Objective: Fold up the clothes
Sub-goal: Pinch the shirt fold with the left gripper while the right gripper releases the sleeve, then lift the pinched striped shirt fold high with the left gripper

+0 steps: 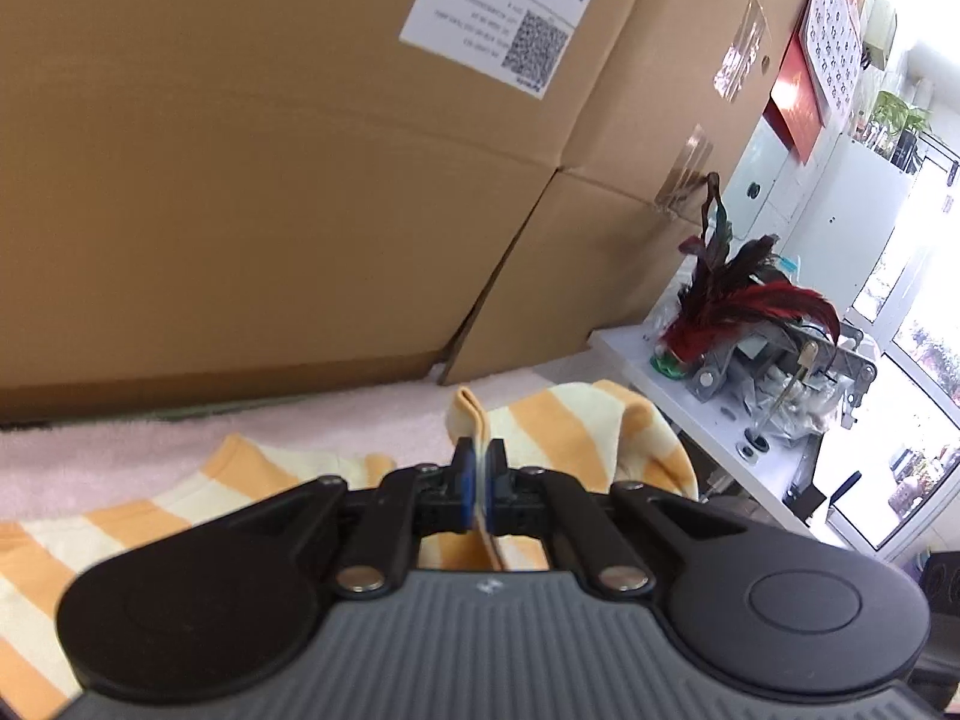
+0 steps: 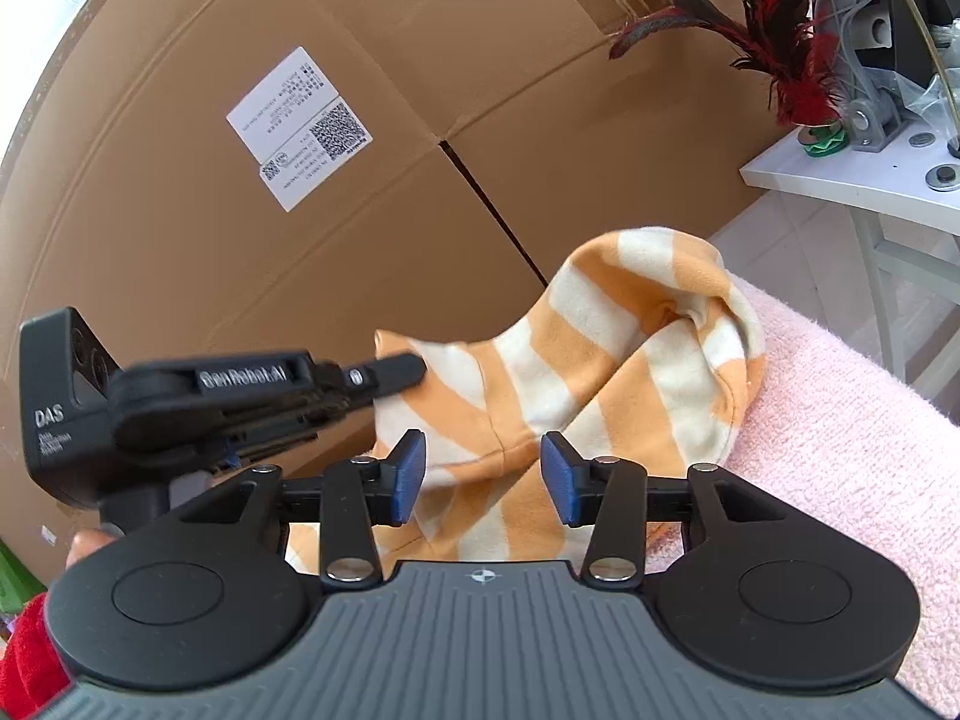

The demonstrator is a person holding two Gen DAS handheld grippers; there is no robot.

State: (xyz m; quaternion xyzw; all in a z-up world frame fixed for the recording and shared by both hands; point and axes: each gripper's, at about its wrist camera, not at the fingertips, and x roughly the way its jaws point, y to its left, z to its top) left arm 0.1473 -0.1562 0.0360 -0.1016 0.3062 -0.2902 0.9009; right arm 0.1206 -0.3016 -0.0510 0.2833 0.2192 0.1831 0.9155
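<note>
An orange-and-cream striped garment lies bunched on a pink towel. My left gripper is shut on a raised fold of its edge, with cloth pinched between the blue pads. In the right wrist view the same garment rises in a hump, and the left gripper grips its left edge from the side. My right gripper stands open just above the cloth, its blue pads apart on either side of a seam and not pressing on it.
Large cardboard boxes stand close behind the towel. A white side table at the right carries a red feather item and metal parts. A red sleeve shows at the lower left of the right wrist view.
</note>
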